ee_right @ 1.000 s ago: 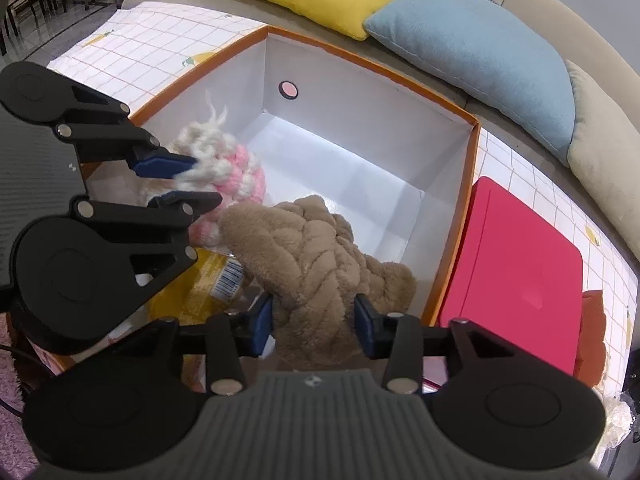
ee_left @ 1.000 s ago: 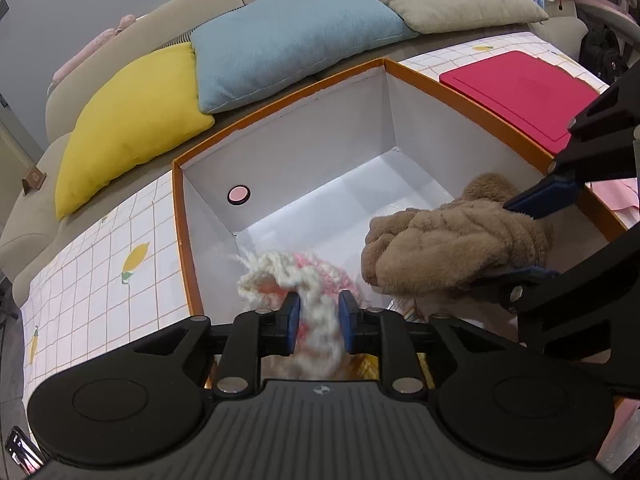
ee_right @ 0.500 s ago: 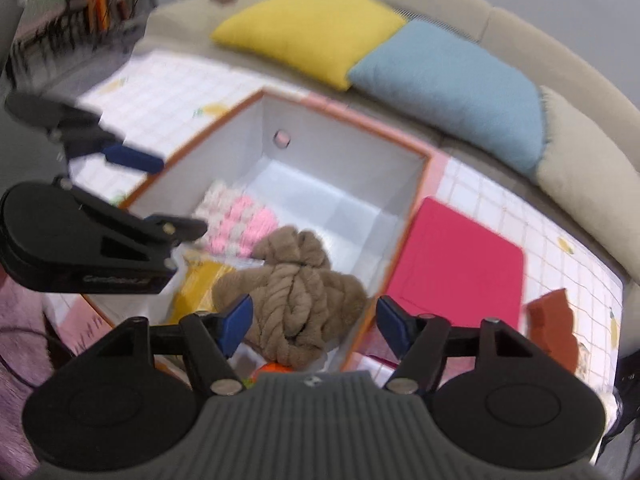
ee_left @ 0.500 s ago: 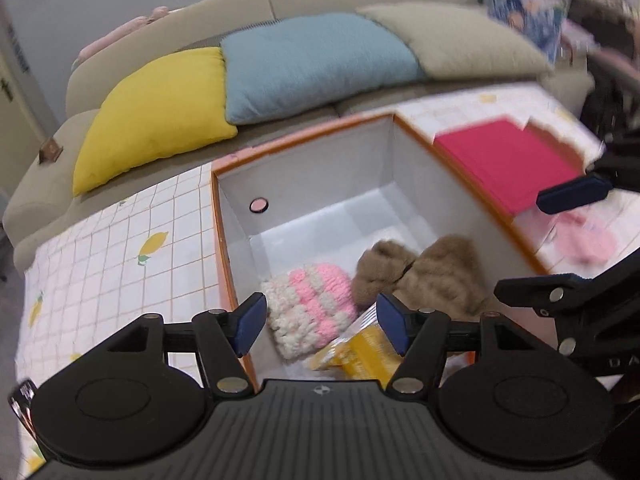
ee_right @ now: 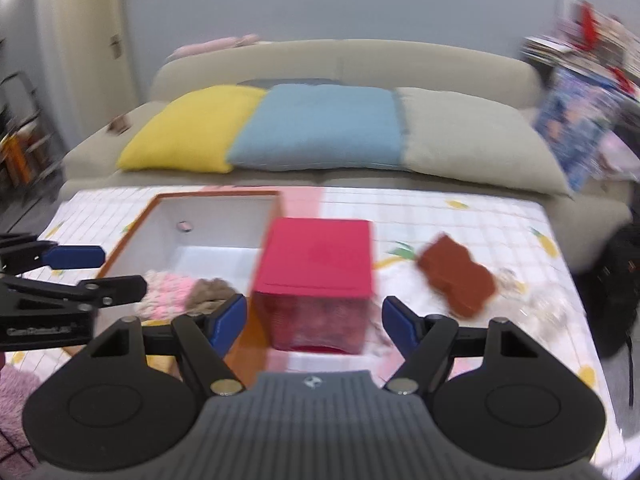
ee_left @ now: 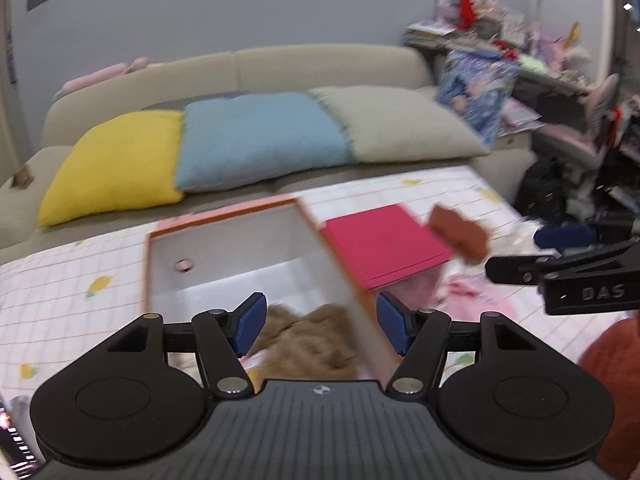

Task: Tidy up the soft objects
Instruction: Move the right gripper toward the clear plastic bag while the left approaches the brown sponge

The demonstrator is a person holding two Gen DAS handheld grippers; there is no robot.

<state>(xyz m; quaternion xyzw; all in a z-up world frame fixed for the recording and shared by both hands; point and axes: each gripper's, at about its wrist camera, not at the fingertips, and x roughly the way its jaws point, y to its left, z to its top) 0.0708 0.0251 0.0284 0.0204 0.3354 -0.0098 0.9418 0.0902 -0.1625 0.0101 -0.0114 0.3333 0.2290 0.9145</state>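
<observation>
Two soft items, pink knit [ee_right: 166, 294] and brown plush [ee_left: 310, 334], sit in the orange box [ee_right: 132, 226]; both grippers, left [ee_left: 318, 324] and right [ee_right: 314, 318], just opened, empty; rust-red piece [ee_right: 456, 280] left on table.

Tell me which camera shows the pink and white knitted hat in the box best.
The right wrist view: the pink and white knitted hat lies in the orange-rimmed box beside the brown fuzzy item. In the left wrist view the hat is hidden behind the left claw; only the brown item shows.
</observation>
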